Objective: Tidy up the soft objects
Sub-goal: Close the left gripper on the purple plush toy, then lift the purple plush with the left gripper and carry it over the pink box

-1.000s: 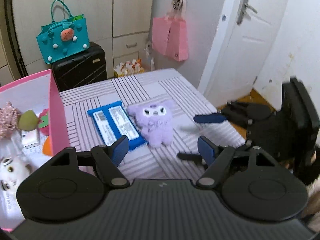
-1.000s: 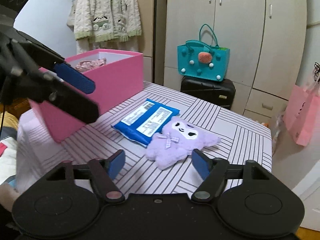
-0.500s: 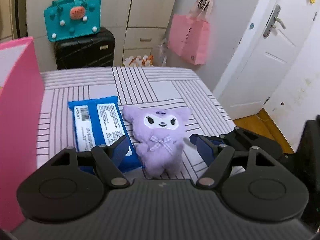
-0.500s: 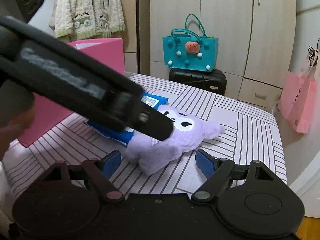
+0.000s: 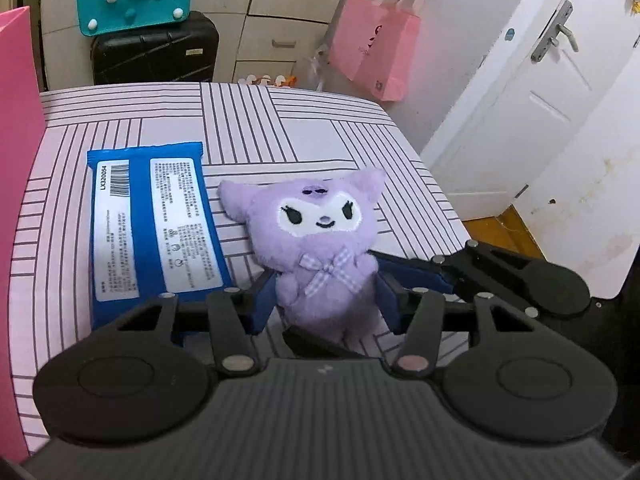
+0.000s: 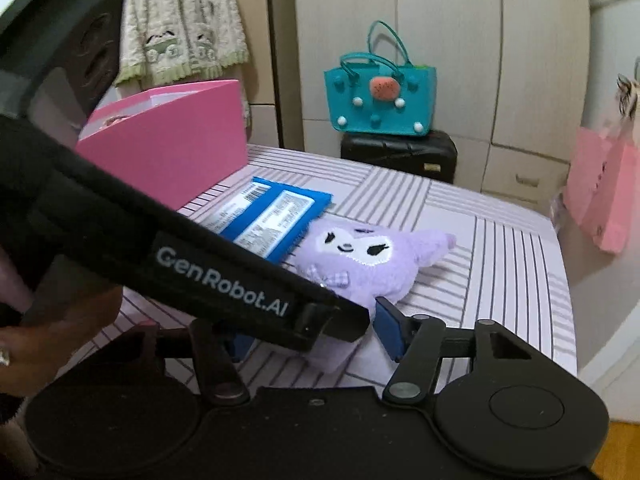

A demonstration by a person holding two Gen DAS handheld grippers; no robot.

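A purple plush toy (image 5: pixel 320 232) lies face up on the striped table (image 5: pixel 240 120), beside a flat blue wipes pack (image 5: pixel 152 224). My left gripper (image 5: pixel 326 304) has its jaws closing, and both blue pads press the toy's lower body. The right gripper's fingers (image 5: pixel 416 272) come in from the right, one against the toy's side and one at its feet. In the right wrist view my right gripper (image 6: pixel 316 336) is closing around the plush toy's (image 6: pixel 368 256) lower end. The left gripper's body (image 6: pixel 224 276) hides its left pad.
A pink box (image 5: pixel 16 160) stands at the table's left, right next to the blue pack (image 6: pixel 276 216). Behind the table a teal bag (image 6: pixel 380 96) sits on a black suitcase (image 6: pixel 400 152). A pink paper bag (image 5: pixel 376 48) hangs near the white door (image 5: pixel 540 80). A hand (image 6: pixel 52 340) holds the left gripper.
My left gripper has come down and forward from near the pink box to the plush. Both grippers' jaws have narrowed from wide onto the toy, which lies where it did.
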